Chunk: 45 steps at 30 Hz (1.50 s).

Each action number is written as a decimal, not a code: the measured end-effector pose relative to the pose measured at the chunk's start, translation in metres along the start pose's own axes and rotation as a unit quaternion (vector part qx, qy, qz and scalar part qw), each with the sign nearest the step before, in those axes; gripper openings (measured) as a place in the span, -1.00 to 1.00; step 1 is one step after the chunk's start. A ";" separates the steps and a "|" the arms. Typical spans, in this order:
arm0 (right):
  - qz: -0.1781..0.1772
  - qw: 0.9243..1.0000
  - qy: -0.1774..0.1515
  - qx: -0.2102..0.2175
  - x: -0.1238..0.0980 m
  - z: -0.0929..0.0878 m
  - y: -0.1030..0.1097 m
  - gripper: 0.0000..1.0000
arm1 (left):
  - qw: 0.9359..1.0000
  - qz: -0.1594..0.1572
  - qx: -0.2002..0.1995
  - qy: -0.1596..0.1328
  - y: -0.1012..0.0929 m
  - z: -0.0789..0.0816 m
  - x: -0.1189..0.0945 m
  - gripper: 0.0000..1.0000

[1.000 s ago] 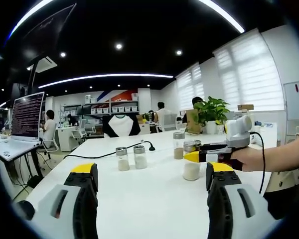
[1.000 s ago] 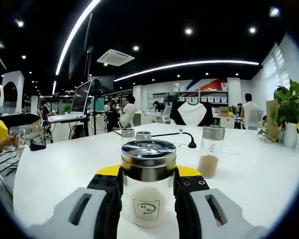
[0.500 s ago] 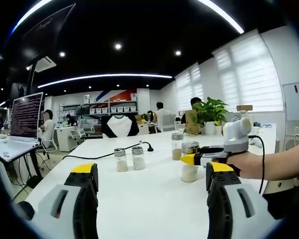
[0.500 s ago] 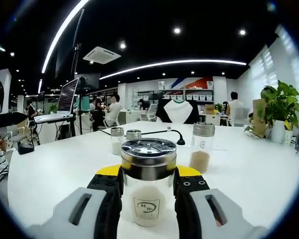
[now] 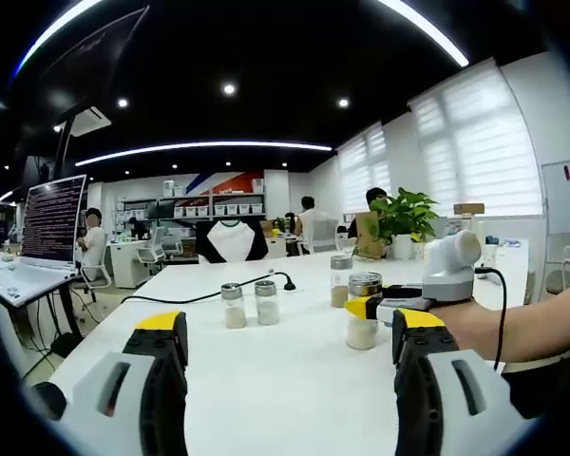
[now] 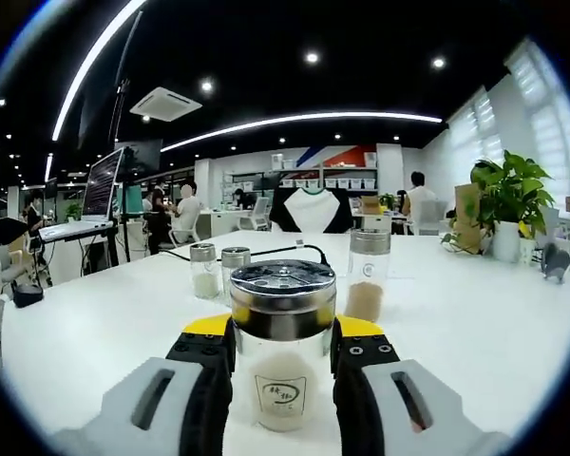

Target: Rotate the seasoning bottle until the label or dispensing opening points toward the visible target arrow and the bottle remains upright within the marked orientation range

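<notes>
A glass seasoning bottle [image 6: 282, 356] with a steel lid and pale powder stands upright between the jaws of my right gripper [image 6: 282, 353], which is shut on it; a small label faces the camera. In the left gripper view the same bottle [image 5: 363, 313] sits on the white table [image 5: 266, 370], held by the right gripper [image 5: 372, 306] in a person's hand. My left gripper [image 5: 290, 366] stands open above the table with nothing between its fingers. No arrow mark is visible.
Two small shakers [image 5: 246, 304] and a taller jar with brown powder [image 5: 339, 281] stand on the table, also seen as shakers [image 6: 217, 271] and jar [image 6: 366, 276]. A black cable [image 5: 209, 293] runs behind them. A potted plant [image 6: 506, 204] stands at the right.
The right gripper view has swung, shifting the shakers, jar and plant leftward in it. In the left gripper view the held bottle has drifted slightly farther along the table. The grip is unchanged.
</notes>
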State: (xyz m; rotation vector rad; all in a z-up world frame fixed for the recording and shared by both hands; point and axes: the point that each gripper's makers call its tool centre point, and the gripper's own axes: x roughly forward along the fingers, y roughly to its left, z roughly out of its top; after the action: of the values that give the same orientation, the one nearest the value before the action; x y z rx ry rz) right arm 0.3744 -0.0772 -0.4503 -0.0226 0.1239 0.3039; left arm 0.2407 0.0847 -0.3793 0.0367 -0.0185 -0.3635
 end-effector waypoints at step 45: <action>0.072 0.997 0.018 -0.005 -0.018 -0.009 0.005 -0.04 | 1.000 -0.007 0.003 0.012 -0.005 -0.008 0.002 0.85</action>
State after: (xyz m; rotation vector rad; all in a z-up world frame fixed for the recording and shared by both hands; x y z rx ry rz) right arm 0.3543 -0.0779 -0.4573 -0.0298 0.1592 0.4490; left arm 0.2411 0.0798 -0.3871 0.0473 0.0034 -0.3778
